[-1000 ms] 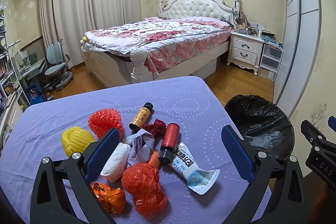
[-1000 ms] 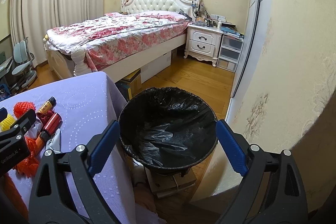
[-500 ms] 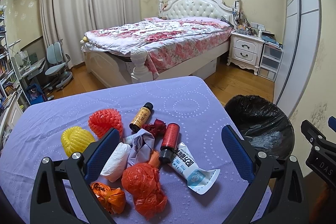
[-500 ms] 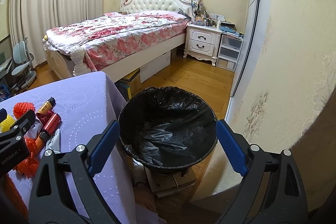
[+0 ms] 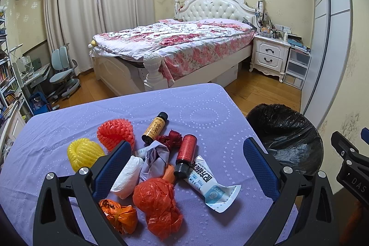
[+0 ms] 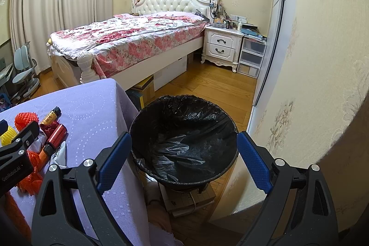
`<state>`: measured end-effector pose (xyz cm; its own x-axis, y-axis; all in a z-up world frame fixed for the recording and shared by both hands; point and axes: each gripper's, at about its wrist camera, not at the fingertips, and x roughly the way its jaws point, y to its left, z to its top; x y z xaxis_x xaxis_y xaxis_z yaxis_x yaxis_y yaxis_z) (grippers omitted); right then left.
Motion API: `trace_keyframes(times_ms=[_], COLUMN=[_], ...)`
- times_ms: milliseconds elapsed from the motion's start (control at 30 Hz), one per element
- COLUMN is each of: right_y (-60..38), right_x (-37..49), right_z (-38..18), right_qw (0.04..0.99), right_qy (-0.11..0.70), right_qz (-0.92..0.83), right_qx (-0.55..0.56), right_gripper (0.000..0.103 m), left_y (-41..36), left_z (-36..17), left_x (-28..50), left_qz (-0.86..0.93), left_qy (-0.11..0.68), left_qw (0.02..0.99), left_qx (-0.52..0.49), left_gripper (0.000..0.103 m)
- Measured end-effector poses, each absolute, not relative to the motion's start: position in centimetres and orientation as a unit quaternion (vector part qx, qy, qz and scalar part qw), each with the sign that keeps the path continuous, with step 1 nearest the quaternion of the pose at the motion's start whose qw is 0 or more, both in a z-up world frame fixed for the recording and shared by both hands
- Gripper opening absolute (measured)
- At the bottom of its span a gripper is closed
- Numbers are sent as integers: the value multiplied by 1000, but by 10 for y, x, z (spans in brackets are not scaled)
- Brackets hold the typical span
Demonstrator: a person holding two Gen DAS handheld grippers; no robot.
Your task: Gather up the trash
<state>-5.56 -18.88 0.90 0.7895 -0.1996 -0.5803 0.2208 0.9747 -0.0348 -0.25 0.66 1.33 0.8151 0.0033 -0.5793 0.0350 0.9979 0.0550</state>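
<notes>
Trash lies on a purple-clothed table (image 5: pixel 196 107): a red foam net (image 5: pixel 115 134), a yellow foam net (image 5: pixel 84 153), a brown bottle (image 5: pixel 155 127), a red bottle (image 5: pixel 185 155), a white tube (image 5: pixel 211 183), a white paper wad (image 5: pixel 126 173), a red bag (image 5: pixel 156 204) and an orange wrapper (image 5: pixel 118 214). My left gripper (image 5: pixel 184 165) is open above the pile, holding nothing. My right gripper (image 6: pixel 183 159) is open and empty over a black-lined bin (image 6: pixel 184 140) standing right of the table (image 6: pixel 92 112).
A bed (image 5: pixel 175 47), a white nightstand (image 5: pixel 269 54) and plastic drawers (image 5: pixel 297 68) stand behind on the wooden floor. A chair (image 5: pixel 62 75) and shelves are at the left. A wall (image 6: pixel 311 84) is close on the right. Cardboard boxes (image 6: pixel 189 200) sit under the bin.
</notes>
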Motion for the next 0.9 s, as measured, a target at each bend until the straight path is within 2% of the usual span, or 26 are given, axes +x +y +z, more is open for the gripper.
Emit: trace_keyframes(times_ms=[900], right_y=[-189], right_x=[-57], right_z=[8], right_qw=[945], right_qy=[306], right_qz=[-112], right_qx=[19], right_gripper=[90], left_y=[4], left_z=[11], left_x=[-4], left_qz=[-8], left_qy=[303], left_qw=[952], left_qx=[32], left_gripper=[97])
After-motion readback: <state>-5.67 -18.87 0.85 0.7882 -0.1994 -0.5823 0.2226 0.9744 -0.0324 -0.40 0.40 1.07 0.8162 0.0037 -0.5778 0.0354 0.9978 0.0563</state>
